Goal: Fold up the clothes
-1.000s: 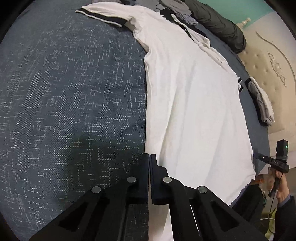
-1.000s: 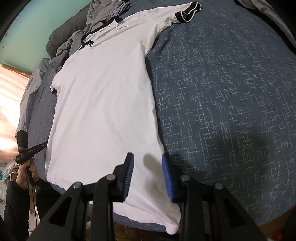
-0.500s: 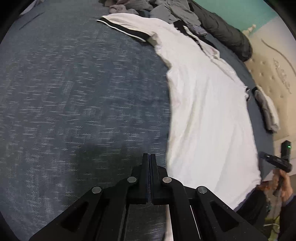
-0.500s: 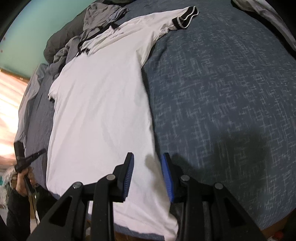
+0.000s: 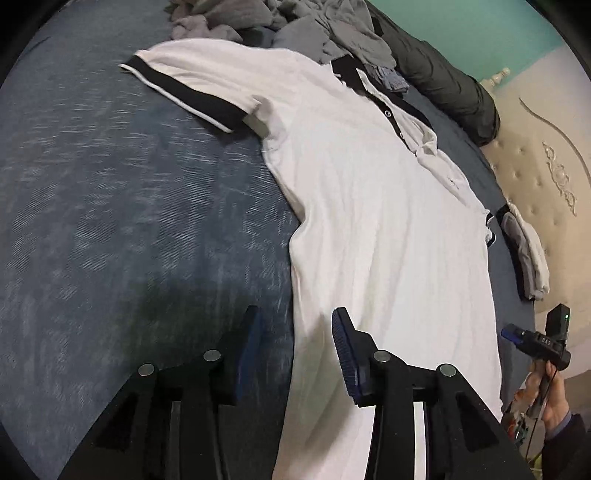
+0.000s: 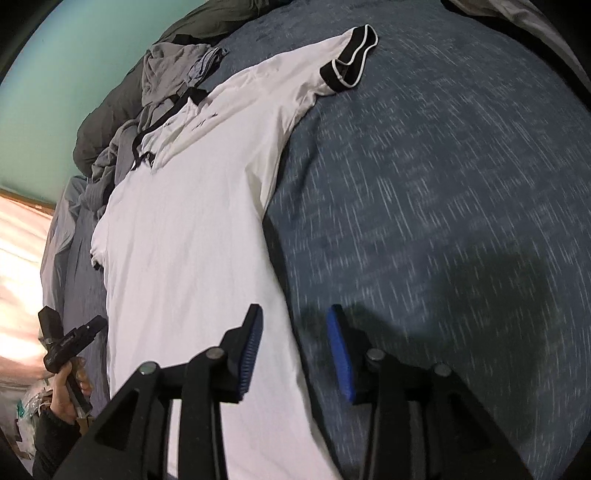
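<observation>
White polo shirt spread flat along the bed, hem at its near edge, collar toward piled grey clothes. Left gripper and right gripper opening, jaws apart, above opposite side seams near the hem, gripping nothing.

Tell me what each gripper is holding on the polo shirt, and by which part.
Nothing is held. The left gripper and the right gripper are both opening above the side edges of the white polo shirt, pads clear of the fabric.
</observation>
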Demonstrator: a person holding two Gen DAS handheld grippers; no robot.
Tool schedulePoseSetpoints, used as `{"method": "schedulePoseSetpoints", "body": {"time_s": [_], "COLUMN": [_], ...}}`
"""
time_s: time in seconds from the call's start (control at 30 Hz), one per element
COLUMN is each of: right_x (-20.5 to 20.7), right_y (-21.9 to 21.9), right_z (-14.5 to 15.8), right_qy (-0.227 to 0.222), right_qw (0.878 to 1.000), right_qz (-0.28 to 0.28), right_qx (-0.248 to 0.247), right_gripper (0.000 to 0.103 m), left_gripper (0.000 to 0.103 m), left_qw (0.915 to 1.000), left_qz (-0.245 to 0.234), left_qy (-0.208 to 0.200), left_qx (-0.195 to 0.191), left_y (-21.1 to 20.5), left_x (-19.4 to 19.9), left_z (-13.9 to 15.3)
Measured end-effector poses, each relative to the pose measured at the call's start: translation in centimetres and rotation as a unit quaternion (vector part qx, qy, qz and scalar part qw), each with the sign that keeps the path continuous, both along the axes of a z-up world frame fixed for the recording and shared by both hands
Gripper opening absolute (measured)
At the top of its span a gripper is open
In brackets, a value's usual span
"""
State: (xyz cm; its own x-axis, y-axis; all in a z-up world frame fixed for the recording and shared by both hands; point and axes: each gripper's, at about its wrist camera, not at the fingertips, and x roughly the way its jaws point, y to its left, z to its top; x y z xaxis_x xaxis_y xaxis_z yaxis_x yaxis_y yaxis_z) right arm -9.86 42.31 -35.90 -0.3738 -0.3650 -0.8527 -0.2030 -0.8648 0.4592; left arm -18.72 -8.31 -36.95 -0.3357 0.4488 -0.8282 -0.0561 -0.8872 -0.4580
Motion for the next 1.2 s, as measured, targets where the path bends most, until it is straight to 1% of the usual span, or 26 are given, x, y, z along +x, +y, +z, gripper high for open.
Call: {"method": "schedulePoseSetpoints", "body": {"time_s": [0.03, 0.07, 0.17, 0.3, 0.37, 0.43, 0.57, 0.63, 0.7, 0.8, 0.9, 1.0, 1.07, 1.2], "right_x": [-0.4, -0.9, -2.1, -4.1, -5.3, -6.4, -8.1, -8.9, -9.6, -10.4, -10.8, -11.1, -11.3, -12.0], "right_y": [0.2, 0.4, 0.7, 0.8, 0.6, 0.3, -0.4, -0.7, -0.9, -1.1, -1.5, -1.8, -2.0, -3.0], "right_z": [-0.1, -0.2, -0.5, -0.5, -0.6, -0.6, -1.3, -1.9, -2.3, -2.8, -2.6, -2.1, -1.8, -2.1], "right_qy": [0.002, 0.005, 0.014, 0.03, 0.037, 0.043, 0.039, 0.036, 0.037, 0.038, 0.044, 0.053, 0.061, 0.054], "right_qw": [1.0, 1.0, 1.0, 0.999, 0.999, 0.999, 0.999, 0.999, 0.999, 0.999, 0.998, 0.997, 0.996, 0.995], "right_qz": [-0.003, -0.007, -0.015, -0.018, -0.018, -0.018, -0.015, -0.012, -0.014, -0.012, -0.005, -0.003, 0.0, 0.022], "right_qx": [-0.003, -0.006, -0.014, -0.019, -0.016, -0.015, -0.006, -0.002, 0.006, 0.019, 0.038, 0.059, 0.059, 0.078], "right_gripper": [0.049, 0.049, 0.049, 0.049, 0.049, 0.049, 0.049, 0.044, 0.031, 0.02, 0.02, 0.02, 0.02, 0.02], "left_gripper": [0.028, 0.002, 0.002, 0.002, 0.002, 0.002, 0.002, 0.002, 0.003, 0.003, 0.003, 0.003, 0.003, 0.003], "left_qw": [1.0, 1.0, 0.9999, 0.9994, 0.9992, 0.9991, 0.9986, 0.9986, 0.9986, 0.9982, 0.9976, 0.9974, 0.9969, 0.9966], "left_qz": [-0.002, -0.004, -0.008, 0.018, 0.027, 0.026, 0.035, 0.036, 0.037, 0.039, 0.041, 0.033, 0.024, 0.019], "left_qy": [-0.001, -0.001, 0.009, 0.026, 0.03, 0.035, 0.04, 0.038, 0.037, 0.044, 0.056, 0.062, 0.07, 0.076], "left_qx": [-0.001, -0.002, -0.011, -0.011, -0.006, -0.004, 0.007, 0.011, 0.009, 0.006, -0.001, -0.016, -0.026, -0.027], "left_y": [0.0, 0.0, -0.1, -1.9, -2.7, -3.0, -3.3, -3.2, -3.2, -3.1, -2.8, -2.3, -1.9, -1.9], "left_x": [-0.1, -0.3, -0.4, -0.1, -0.1, 0.0, 0.0, 0.1, 0.2, 0.3, 0.4, 0.4, 0.5, 0.7], "left_z": [-0.2, -0.5, -0.7, -0.3, -0.2, -0.2, -0.7, -1.0, -1.2, -1.1, -1.1, -0.9, -0.5, -0.4]}}
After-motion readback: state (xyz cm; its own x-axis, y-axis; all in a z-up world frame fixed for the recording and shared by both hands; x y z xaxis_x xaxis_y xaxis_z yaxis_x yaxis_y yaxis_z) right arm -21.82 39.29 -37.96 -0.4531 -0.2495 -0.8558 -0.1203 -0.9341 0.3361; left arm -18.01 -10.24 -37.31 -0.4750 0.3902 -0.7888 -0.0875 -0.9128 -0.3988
